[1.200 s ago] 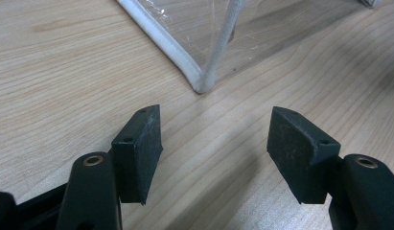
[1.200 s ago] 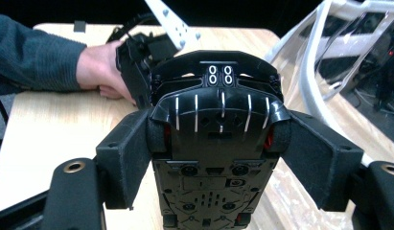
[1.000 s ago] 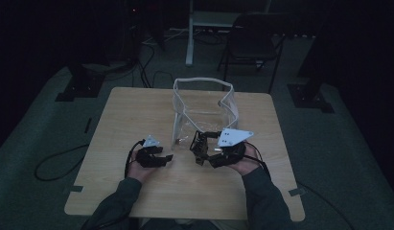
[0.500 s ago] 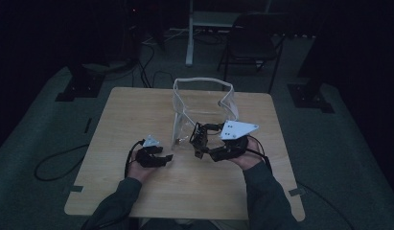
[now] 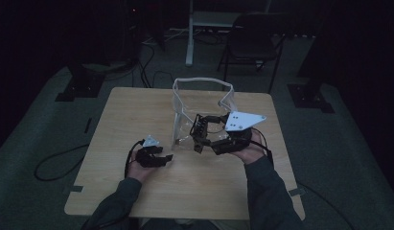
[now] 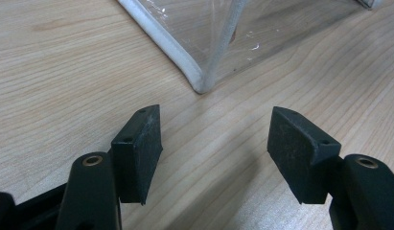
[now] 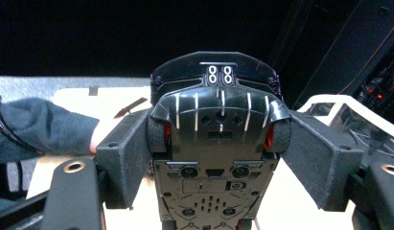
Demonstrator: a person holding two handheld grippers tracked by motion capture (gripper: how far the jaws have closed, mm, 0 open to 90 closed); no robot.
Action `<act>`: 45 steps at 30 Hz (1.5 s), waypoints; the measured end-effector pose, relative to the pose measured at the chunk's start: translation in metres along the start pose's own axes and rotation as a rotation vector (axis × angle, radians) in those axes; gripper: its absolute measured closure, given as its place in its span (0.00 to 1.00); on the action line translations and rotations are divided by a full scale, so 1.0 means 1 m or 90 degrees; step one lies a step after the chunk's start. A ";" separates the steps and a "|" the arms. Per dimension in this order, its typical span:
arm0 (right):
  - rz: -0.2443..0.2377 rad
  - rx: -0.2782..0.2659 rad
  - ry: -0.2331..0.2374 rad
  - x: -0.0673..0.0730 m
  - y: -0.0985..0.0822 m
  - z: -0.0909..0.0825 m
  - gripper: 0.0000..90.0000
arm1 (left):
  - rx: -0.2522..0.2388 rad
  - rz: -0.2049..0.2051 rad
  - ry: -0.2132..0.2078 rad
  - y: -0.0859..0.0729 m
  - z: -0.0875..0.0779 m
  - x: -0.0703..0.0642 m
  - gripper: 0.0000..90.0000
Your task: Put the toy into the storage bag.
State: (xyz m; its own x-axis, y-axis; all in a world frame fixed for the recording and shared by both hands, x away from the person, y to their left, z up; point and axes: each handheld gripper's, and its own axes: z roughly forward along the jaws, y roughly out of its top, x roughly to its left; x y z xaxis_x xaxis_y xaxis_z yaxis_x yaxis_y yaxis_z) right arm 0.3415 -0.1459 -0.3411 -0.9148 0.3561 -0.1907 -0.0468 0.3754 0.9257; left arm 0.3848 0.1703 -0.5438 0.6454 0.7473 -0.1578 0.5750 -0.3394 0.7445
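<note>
A black toy car (image 7: 216,134) with red wheel hubs is gripped across its sides by my right gripper (image 7: 218,155), its underside turned to that camera. From above, the car (image 5: 199,130) hangs over the table in front of a clear bag (image 5: 204,103) with white trim, which stands open at the top. My right gripper (image 5: 205,136) is shut on the car. On the wood at the near left lies my left gripper (image 5: 163,157). Its open gap (image 6: 216,153) has nothing in it and points at the bag's lower corner (image 6: 202,79).
The wooden table (image 5: 137,110) has bare wood to the left and in front of the bag. A folding chair (image 5: 254,43) and a white desk leg (image 5: 189,38) stand on the floor behind. A sleeve (image 7: 41,129) of the other arm crosses the right gripper view.
My right gripper has lifted the toy car higher above the table, close to the bag's front. The left gripper has stayed where it was.
</note>
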 end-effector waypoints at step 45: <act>0.097 -0.021 -0.164 -0.048 0.013 -0.022 0.30 | 0.002 0.004 0.001 0.000 0.000 0.000 0.41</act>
State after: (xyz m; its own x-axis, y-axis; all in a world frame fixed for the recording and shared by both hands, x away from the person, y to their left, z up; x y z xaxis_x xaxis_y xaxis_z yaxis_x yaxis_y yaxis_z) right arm 0.3760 -0.1769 -0.3127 -0.7805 0.6132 -0.1215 0.0662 0.2743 0.9594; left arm 0.3848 0.1702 -0.5437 0.6485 0.7459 -0.1518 0.5724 -0.3464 0.7432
